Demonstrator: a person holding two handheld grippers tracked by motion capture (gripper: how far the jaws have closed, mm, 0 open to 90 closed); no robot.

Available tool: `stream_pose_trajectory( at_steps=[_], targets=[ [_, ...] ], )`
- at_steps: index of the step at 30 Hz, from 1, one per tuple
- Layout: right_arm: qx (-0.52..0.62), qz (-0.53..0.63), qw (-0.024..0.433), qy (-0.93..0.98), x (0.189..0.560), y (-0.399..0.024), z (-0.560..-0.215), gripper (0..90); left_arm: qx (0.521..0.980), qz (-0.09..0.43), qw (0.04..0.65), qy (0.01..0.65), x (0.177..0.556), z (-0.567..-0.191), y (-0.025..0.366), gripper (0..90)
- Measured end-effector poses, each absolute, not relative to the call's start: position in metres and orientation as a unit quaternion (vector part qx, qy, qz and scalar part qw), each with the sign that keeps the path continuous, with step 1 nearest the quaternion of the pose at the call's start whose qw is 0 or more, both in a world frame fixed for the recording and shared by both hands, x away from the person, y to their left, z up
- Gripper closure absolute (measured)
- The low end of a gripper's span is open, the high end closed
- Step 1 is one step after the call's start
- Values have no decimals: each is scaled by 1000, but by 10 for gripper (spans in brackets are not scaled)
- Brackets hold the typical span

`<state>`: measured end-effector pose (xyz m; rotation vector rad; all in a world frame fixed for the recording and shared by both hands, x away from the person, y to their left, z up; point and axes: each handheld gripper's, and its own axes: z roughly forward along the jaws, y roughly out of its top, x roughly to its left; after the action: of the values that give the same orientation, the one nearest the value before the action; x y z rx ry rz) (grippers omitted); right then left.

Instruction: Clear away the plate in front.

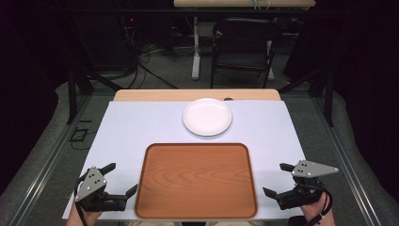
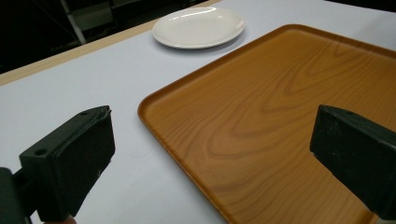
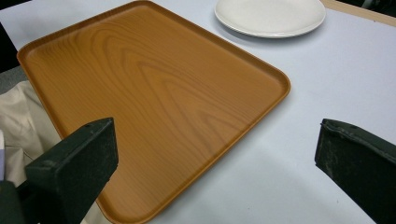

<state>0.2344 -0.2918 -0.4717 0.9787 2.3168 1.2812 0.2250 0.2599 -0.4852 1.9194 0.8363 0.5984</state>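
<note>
The wooden tray (image 1: pixel 196 181) is lying between the left hand-held gripper (image 1: pixel 121 179) and the right hand-held gripper (image 1: pixel 277 179), just beside each; both are holding their jaws apart, gripping nothing.

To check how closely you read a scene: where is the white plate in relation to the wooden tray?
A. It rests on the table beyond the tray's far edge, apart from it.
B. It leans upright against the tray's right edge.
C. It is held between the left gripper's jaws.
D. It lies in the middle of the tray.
A: the white plate lies flat on the table, with a strip of bare surface between it and the wooden tray.
</note>
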Motion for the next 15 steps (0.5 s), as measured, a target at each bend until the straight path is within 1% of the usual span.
stream_pose_trajectory(
  at_steps=[9, 15],
  targets=[
    [343, 432, 168, 817, 234, -287, -472, 0, 781, 238, 471, 333, 230, -481, 243, 1],
    [343, 427, 170, 819, 234, -287, -473, 0, 780, 233, 471, 340, 238, -478, 229, 1]
  ],
)
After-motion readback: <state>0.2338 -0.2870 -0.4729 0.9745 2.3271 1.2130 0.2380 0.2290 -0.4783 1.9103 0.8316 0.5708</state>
